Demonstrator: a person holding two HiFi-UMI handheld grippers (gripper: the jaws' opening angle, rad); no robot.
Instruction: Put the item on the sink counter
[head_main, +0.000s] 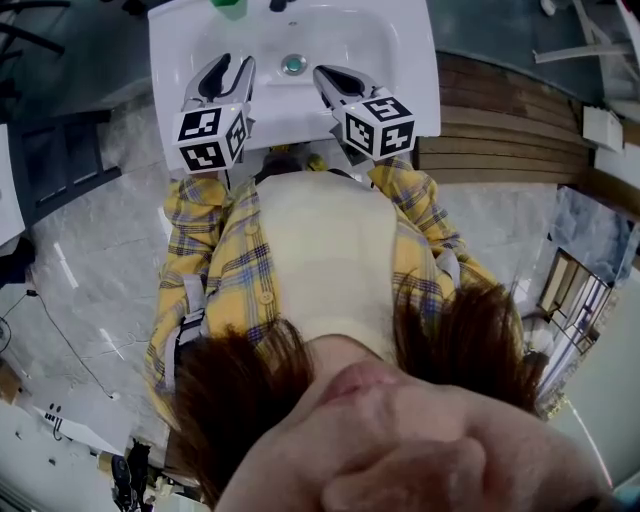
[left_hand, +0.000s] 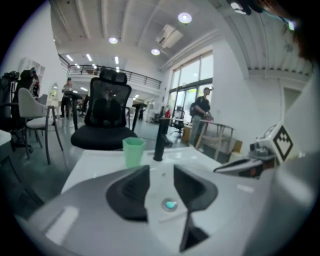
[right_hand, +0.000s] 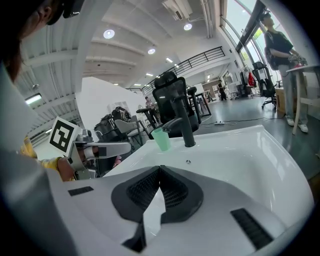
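Two empty grippers hang over the sink (head_main: 170, 40): left gripper (left_hand: 161, 172), jaws narrowly apart, faces the green cup (left_hand: 133, 151) standing on the counter at twelve o'clock beside the faucet (left_hand: 160, 137); right gripper (right_hand: 160, 169), jaws closed together. Forward drift from the left would likely topple the cup

bright, even indoor light falls from round ceiling lamps (left_hand: 184, 18) at 12 o'clock and tall windows (left_hand: 187, 97) at 1 o'clock in the left gripper view. the white sink (head_main: 400, 60) gleams without hard shadows. both gripper views bend and darken toward their rims, with soft foregrounds. the head view blurs at 6 o'clock.
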